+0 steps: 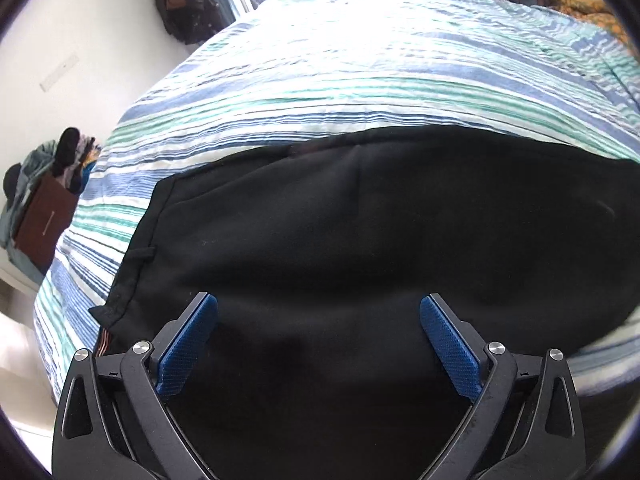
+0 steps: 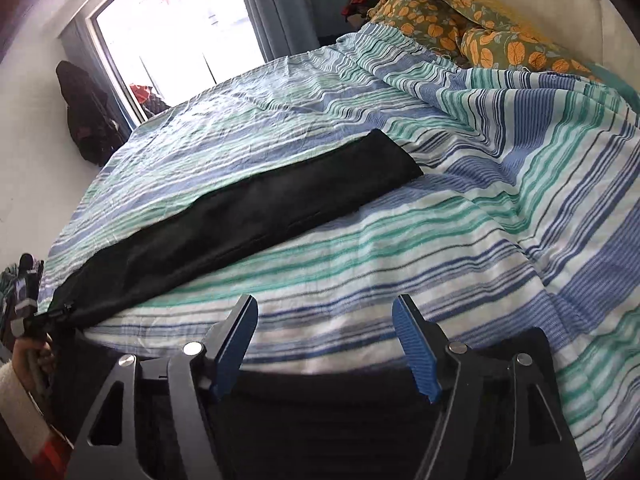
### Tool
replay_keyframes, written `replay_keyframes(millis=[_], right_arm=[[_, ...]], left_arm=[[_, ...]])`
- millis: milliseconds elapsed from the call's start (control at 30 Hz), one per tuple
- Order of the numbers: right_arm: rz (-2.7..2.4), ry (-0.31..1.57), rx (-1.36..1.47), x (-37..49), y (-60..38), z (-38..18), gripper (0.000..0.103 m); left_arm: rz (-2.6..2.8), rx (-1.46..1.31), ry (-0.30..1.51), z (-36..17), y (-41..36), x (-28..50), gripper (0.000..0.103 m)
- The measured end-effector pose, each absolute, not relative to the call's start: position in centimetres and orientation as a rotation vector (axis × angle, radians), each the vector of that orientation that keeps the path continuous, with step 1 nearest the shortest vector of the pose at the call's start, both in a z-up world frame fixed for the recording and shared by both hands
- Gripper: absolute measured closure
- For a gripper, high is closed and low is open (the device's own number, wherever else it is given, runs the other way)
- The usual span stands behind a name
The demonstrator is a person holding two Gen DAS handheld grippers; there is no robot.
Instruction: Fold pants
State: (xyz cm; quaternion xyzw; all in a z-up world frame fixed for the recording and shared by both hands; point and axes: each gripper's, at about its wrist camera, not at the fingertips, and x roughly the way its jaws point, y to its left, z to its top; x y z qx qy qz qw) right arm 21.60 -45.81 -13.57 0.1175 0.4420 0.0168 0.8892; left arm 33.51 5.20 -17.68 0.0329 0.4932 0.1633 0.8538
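Note:
Black pants (image 1: 360,220) lie flat on the striped bedsheet (image 1: 360,80). Their hemmed edge with a belt loop runs down the left side. My left gripper (image 1: 319,304) hovers over them, jaws wide open, nothing between the blue pads (image 1: 188,352). In the right wrist view the pants (image 2: 240,208) stretch as a long dark band from the bed's left edge toward the middle. My right gripper (image 2: 326,302) is open over the striped sheet (image 2: 400,248), beside the pants and holding nothing. Dark cloth (image 2: 340,408) lies under it at the bed's near edge.
A floral quilt (image 2: 480,28) is bunched at the bed's far right. A window (image 2: 180,32) with blue curtains sits behind the bed, and a dark garment (image 2: 88,112) hangs beside it. A hand in a white sleeve (image 2: 16,392) is at the left edge. A brown box (image 1: 44,220) with clothes stands on the floor.

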Motion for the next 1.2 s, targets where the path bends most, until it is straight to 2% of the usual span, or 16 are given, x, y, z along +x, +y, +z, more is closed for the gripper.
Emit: replay_keyframes(millis=[167, 233, 400, 433, 467, 500, 533, 567, 667, 767, 800, 900, 1033, 1133, 1200], right_arm=[[-0.082, 1.011, 0.322, 18.4, -50.5, -14.4, 0.034], [-0.159, 1.022, 0.292, 18.6, -53.6, -14.7, 0.034], [-0.062, 1.195, 0.342, 21.4, -58.4, -17.7, 0.034], [-0.05, 1.234, 0.319, 22.0, -58.3, -18.5, 0.036], [-0.047, 1.264, 0.273, 22.5, -58.1, -19.0, 0.041], [-0.056, 1.281, 0.198, 22.9, -57.6, -19.2, 0.061], [-0.046, 1.277, 0.123, 23.2, -57.1, -18.8, 0.093], [-0.033, 1.251, 0.071, 23.3, -56.6, -17.9, 0.093], [-0.069, 1.158, -0.06, 23.2, -56.0, -16.2, 0.092], [-0.14, 1.244, -0.068, 23.3, -56.6, -18.5, 0.087], [-0.176, 1.241, -0.084, 23.1, -56.3, -18.3, 0.078], [-0.21, 1.132, -0.118, 21.4, -53.7, -15.3, 0.066], [0.017, 0.994, -0.015, 18.6, -45.8, -12.0, 0.039], [0.182, 0.994, 0.065, 17.2, -39.2, -13.4, 0.037], [0.237, 1.038, 0.09, 16.6, -35.7, -15.8, 0.037]], left_arm=[[0.066, 0.113, 1.034, -16.2, -1.4, 25.2, 0.001], [-0.011, 0.175, 1.069, -17.1, -4.1, 21.8, 0.001], [-0.084, 0.345, 1.105, -20.7, -8.6, 16.3, 0.001], [-0.079, 0.34, 1.092, -20.9, -8.7, 15.9, 0.001], [-0.07, 0.323, 1.087, -20.9, -8.5, 15.8, 0.001], [-0.071, 0.302, 1.097, -20.9, -8.4, 15.9, 0.001], [-0.078, 0.282, 1.109, -20.8, -8.2, 16.0, 0.0], [-0.086, 0.264, 1.118, -20.7, -7.9, 16.1, 0.0], [-0.091, 0.226, 1.123, -20.7, -7.7, 15.8, 0.0], [-0.076, 0.238, 1.125, -20.5, -8.0, 15.4, 0.001], [-0.066, 0.241, 1.124, -20.1, -8.1, 15.3, 0.001], [-0.09, 0.211, 1.044, -17.7, -8.2, 15.1, 0.001], [-0.104, 0.218, 1.026, -17.8, -9.6, 16.0, 0.001], [-0.067, 0.273, 1.136, -21.0, -9.8, 16.4, 0.0], [-0.075, 0.229, 1.14, -21.1, -8.3, 15.8, 0.0]])
